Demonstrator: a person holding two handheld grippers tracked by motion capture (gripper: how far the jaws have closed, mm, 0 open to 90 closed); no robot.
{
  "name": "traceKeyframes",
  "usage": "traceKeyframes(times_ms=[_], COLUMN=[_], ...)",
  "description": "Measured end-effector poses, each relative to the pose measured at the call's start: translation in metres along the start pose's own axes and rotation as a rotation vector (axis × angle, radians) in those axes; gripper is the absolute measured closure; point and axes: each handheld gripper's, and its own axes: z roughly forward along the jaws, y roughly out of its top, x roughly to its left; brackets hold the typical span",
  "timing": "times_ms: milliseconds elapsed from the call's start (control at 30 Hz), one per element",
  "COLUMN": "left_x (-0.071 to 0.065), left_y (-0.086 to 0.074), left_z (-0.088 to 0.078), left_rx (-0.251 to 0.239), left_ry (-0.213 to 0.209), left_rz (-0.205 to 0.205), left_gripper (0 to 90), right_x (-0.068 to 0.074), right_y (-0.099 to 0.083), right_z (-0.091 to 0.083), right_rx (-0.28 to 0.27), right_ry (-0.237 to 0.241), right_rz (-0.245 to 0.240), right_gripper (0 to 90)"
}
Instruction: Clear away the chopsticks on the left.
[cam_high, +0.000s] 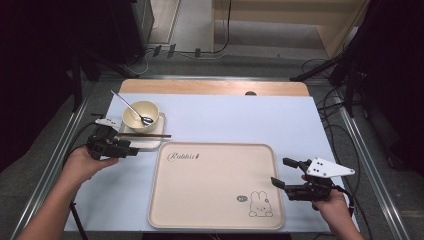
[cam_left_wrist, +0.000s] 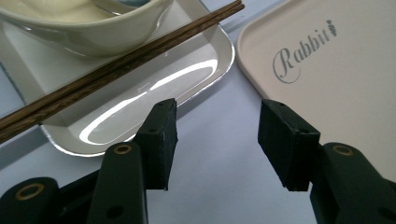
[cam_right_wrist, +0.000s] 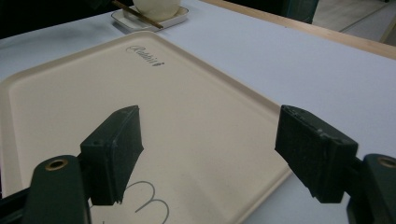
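Note:
A cream bowl (cam_high: 140, 114) with a metal spoon (cam_high: 131, 107) in it stands on a small white square dish (cam_high: 150, 142) at the left. Dark chopsticks (cam_high: 145, 135) lie across that dish. My left gripper (cam_high: 134, 150) is at the dish's near edge, open, with its jaws just short of the rim. In the left gripper view the left gripper (cam_left_wrist: 217, 135) has bare mat between its jaws, with the dish (cam_left_wrist: 187, 70) and chopsticks (cam_left_wrist: 116, 65) just ahead. My right gripper (cam_high: 280, 171) hangs open over the right edge of a beige tray (cam_high: 210, 185). The right gripper view shows nothing between the right gripper's (cam_right_wrist: 210, 149) jaws.
The tray (cam_right_wrist: 70, 102) bears a "Rabbit" script and a rabbit drawing (cam_high: 260, 205) and has nothing on it. A pale blue mat (cam_high: 240, 117) covers the table, with a wooden strip (cam_high: 215, 87) along the far edge. Metal rails run down both sides.

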Motion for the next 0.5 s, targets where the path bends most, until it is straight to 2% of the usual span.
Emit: traceKeyframes(times_ms=[67, 167, 200, 233, 267, 333, 367, 500], left_x=[0.005, 0.011, 0.014, 0.014, 0.019, 0.025, 0.028, 0.034], left_y=[0.003, 0.006, 0.01, 0.01, 0.013, 0.016, 0.018, 0.022], left_z=[-0.001, -0.002, -0.003, -0.003, -0.003, -0.003, -0.002, 0.002], left_rx=[0.016, 0.022, 0.02, 0.02, 0.024, 0.034, 0.046, 0.068], left_ry=[0.011, 0.019, 0.052, 0.052, 0.07, 0.069, 0.055, 0.059], left_rz=[-0.013, -0.053, -0.071, -0.071, -0.076, -0.096, -0.108, -0.113], left_gripper=[55.9, 59.7, 68.0, 71.7, 76.9, 86.1, 90.0, 90.0], right_x=[0.0, 0.0, 0.0, 0.0, 0.0, 0.0, 0.0, 0.0], right_y=[0.0, 0.0, 0.0, 0.0, 0.0, 0.0, 0.0, 0.0], right_z=[0.0, 0.001, 0.0, 0.0, 0.0, 0.0, 0.0, 0.0], right_rx=[0.001, 0.002, 0.004, 0.004, 0.003, 0.0, 0.0, 0.001], right_ry=[0.003, 0.0, 0.0, 0.0, -0.003, -0.003, -0.003, -0.003], right_rz=[0.004, 0.002, 0.001, 0.001, 0.002, -0.001, -0.002, -0.003], right_gripper=[22.9, 22.9, 22.9, 22.9, 22.9, 22.9, 22.9, 22.9])
